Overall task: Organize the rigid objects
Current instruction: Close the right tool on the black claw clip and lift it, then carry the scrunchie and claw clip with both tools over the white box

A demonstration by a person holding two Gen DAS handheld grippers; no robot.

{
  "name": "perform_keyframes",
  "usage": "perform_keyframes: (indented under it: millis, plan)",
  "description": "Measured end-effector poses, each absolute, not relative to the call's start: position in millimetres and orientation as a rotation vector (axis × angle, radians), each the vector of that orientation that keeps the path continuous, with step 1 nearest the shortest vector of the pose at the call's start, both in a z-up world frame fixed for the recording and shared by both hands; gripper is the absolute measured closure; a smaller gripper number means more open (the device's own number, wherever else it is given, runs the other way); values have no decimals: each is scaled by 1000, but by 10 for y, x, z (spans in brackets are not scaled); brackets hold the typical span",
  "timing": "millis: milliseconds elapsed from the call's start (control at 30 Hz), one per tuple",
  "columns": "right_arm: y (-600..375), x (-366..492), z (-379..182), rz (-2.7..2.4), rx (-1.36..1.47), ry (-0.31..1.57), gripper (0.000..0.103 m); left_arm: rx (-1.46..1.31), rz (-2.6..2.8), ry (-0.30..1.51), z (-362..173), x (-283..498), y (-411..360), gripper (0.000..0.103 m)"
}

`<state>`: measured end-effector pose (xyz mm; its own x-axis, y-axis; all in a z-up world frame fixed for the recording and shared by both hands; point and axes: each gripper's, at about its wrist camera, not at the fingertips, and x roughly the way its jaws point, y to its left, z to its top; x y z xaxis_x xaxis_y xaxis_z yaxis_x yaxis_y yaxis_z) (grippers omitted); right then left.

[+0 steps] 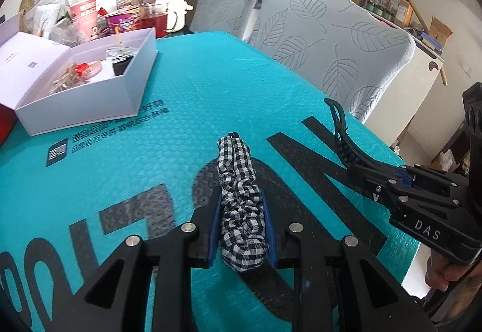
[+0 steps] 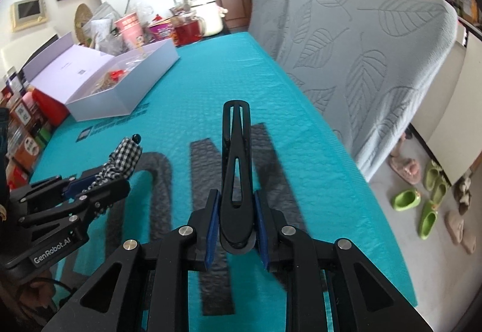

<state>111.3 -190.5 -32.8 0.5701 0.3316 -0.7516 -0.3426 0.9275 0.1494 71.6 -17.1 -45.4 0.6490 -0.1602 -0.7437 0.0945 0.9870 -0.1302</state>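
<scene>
left tool (image 1: 241, 229) clamping checked scrunchie (image 1: 239, 196), right tool (image 2: 236, 229) gripping black clip (image 2: 236, 181), white box (image 1: 90, 97) far left

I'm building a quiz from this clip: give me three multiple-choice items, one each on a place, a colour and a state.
1. Where is the open white box?
A. on the teal mat
B. on a chair
C. on the floor

2. What pattern covers the headband in the left gripper?
A. red stripes
B. black-and-white check
C. plain green

3. The right gripper is:
A. open and empty
B. shut on a cup
C. shut on the black hair clip

Key: A, the box rests on the teal mat; B, checked headband; C, pads squeeze the black hair clip.
</scene>
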Motion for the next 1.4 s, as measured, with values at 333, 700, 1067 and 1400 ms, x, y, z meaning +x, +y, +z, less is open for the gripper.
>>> perform_keyframes:
  millis: [333,700,1067,1400]
  plan:
    - [-1471,941,-204,483,-64,854,81,-85,-91,808,-258,542,131,78]
    - [-964,762,-122,594,-120,839,81,-122,15,776,-148,293,587,78]
    - [-410,584,-119,737,-170,842,81,-157,138,759,-100,-4,1065,78]
    - [13,476,-131,841,-205,860,81,-193,221,751,-74,-208,1415,78]
